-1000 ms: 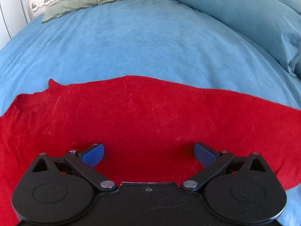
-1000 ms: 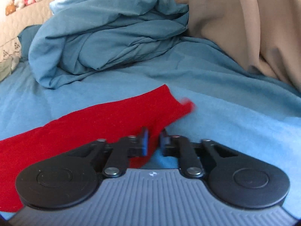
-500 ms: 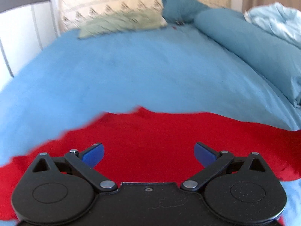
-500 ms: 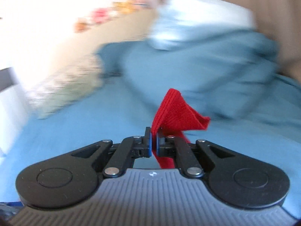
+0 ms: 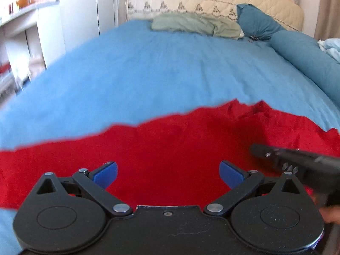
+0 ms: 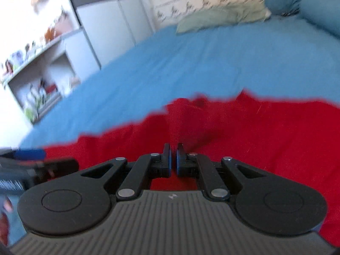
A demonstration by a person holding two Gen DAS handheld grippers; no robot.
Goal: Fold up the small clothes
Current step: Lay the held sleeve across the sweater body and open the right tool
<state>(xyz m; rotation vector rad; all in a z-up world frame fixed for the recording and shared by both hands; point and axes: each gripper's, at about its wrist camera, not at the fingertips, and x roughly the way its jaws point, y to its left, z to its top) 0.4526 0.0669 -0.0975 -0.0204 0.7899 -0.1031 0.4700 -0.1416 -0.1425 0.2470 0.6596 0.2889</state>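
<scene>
A red garment [image 5: 170,144] lies spread on the blue bedsheet [image 5: 170,68]. My left gripper [image 5: 167,173] hovers over its near part, jaws wide open and empty. My right gripper [image 6: 173,161] has its jaws nearly together, pinching a raised fold of the red garment [image 6: 233,131] that bunches up just ahead of the fingertips. The right gripper also shows in the left wrist view [image 5: 297,161] at the right, over the cloth. The left gripper's blue pad shows at the left edge of the right wrist view [image 6: 29,154].
A green pillow [image 5: 195,23] and a cream quilted headboard cushion [image 5: 212,2] lie at the bed's far end. A teal bolster [image 5: 303,53] runs along the right. White cabinets and shelves [image 6: 42,80] stand beyond the bed's left edge.
My right gripper has carried the pinched end of the red garment leftward over the rest of the cloth and now sits beside the left gripper. The left gripper stayed open and tilted up.
</scene>
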